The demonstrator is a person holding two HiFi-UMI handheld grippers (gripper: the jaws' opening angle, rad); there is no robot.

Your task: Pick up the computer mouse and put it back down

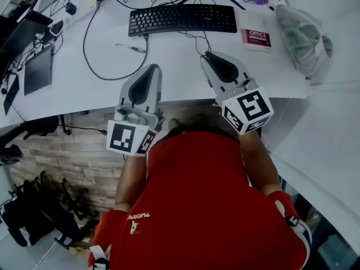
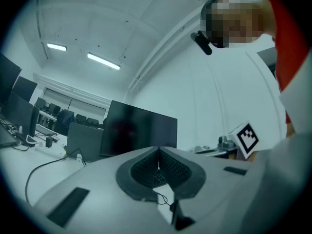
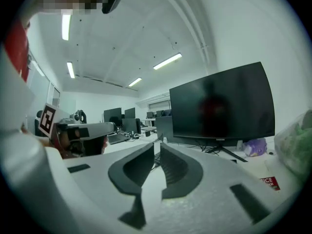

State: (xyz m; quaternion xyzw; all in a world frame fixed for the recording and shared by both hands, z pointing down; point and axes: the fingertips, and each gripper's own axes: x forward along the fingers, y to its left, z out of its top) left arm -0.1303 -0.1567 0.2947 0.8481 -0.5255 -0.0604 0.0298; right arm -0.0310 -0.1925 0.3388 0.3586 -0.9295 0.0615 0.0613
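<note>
I see no computer mouse in any view. A thin cable [image 1: 198,43] runs from the black keyboard [image 1: 183,18] to the tip of my right gripper [image 1: 207,54] and vanishes under it. That gripper hovers over the white desk's [image 1: 169,66] front edge. Seen from its own camera, the right gripper [image 3: 157,147] has its jaws nearly together, a thin slit between the tips and nothing in it. My left gripper [image 1: 153,66] is beside it at the desk edge. In its own view the left gripper [image 2: 158,152] has its tips touching, with nothing held.
A dark monitor [image 3: 222,104] stands behind the keyboard. A red-and-white book [image 1: 256,38] and a plastic bag [image 1: 301,35] lie at the desk's right. A looping cable [image 1: 90,44] and dark tablets [image 1: 38,69] lie at the left. Wooden floor [image 1: 79,156] is below.
</note>
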